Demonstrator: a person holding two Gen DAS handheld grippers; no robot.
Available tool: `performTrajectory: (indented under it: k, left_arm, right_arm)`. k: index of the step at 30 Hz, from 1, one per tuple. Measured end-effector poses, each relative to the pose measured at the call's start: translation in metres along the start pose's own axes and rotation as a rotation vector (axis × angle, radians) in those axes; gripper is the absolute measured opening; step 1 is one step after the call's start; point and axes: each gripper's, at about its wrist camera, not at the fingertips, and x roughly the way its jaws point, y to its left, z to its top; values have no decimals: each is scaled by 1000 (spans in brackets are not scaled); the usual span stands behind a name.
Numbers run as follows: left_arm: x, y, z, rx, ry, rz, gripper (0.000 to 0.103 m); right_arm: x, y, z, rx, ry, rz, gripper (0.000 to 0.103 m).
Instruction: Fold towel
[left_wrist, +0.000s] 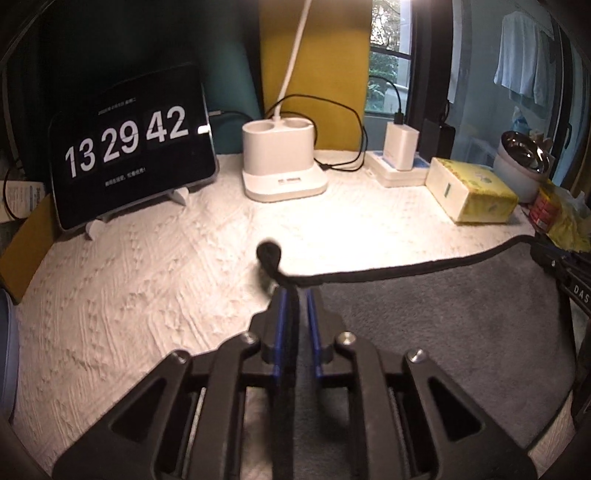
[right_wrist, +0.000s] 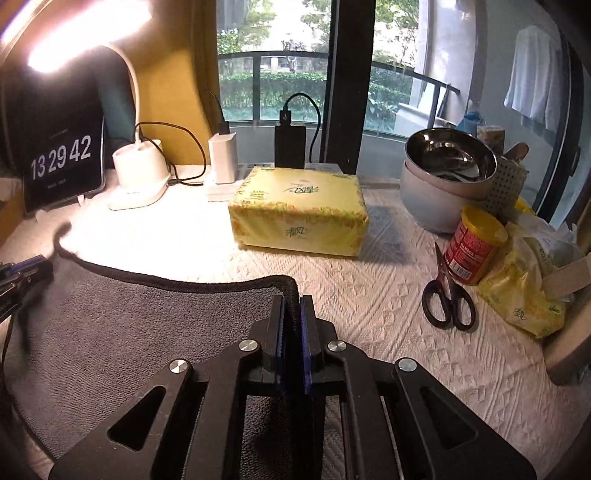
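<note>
A grey towel (left_wrist: 443, 332) with a black hem lies on the white textured table cover (left_wrist: 129, 295). My left gripper (left_wrist: 294, 295) is shut on the towel's far left corner, the black hem pinched between its blue pads, and a hem loop sticks up past the tips. In the right wrist view the towel (right_wrist: 129, 332) spreads to the left, and my right gripper (right_wrist: 291, 301) is shut on its far right corner. The left gripper (right_wrist: 22, 273) shows at that view's left edge, and the right gripper (left_wrist: 565, 266) at the left wrist view's right edge.
At the back stand a tablet clock (left_wrist: 133, 147), a white lamp base (left_wrist: 282, 162), chargers (left_wrist: 400, 147) and a yellow tissue pack (right_wrist: 299, 210). On the right are stacked bowls (right_wrist: 447, 177), a red can (right_wrist: 472, 245), black scissors (right_wrist: 447, 295) and a yellow bag (right_wrist: 532, 295).
</note>
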Motion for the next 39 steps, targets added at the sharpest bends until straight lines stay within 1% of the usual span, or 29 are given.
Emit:
performTrajectory:
  k: [3, 4, 6, 8, 9, 10, 12, 20, 25, 32, 39]
  left_arm:
    - [-1, 1, 0, -5, -1, 4, 20]
    - [-2, 1, 0, -3, -3, 3, 20]
    - [-6, -1, -1, 1, -8, 0, 23]
    - [-10, -3, -2, 1, -12, -5, 31]
    - [-11, -3, -3, -2, -15, -9, 41]
    - [-14, -3, -3, -7, -21, -16, 53]
    - [-20, -2, -4, -15, -30, -22, 59]
    - [-45, -2, -7, -22, -65, -29, 61]
    - [-64, -1, -13, -26, -84, -36, 71]
    - [-93, 1, -26, -46, -101, -41, 72]
    - [-114, 0, -38, -47, -110, -50, 73]
  right_arm:
    - [0, 0, 0, 2, 4, -6, 8]
    - [0, 1, 0, -1, 4, -12, 11]
    - [-1, 2, 0, -4, 3, -21, 13]
    - [-3, 1, 0, -1, 2, -22, 18]
    - [-5, 1, 0, 0, 0, -22, 24]
    - [-7, 0, 1, 2, -3, -24, 28]
    - [-11, 0, 1, 6, -9, -23, 29]
    - [-32, 3, -2, 12, -30, -22, 30]
    - [-49, 6, -7, 12, -43, -19, 30]
    - [-74, 9, -16, 11, -62, -17, 30]
    - [-95, 12, -26, 12, -75, -17, 30]
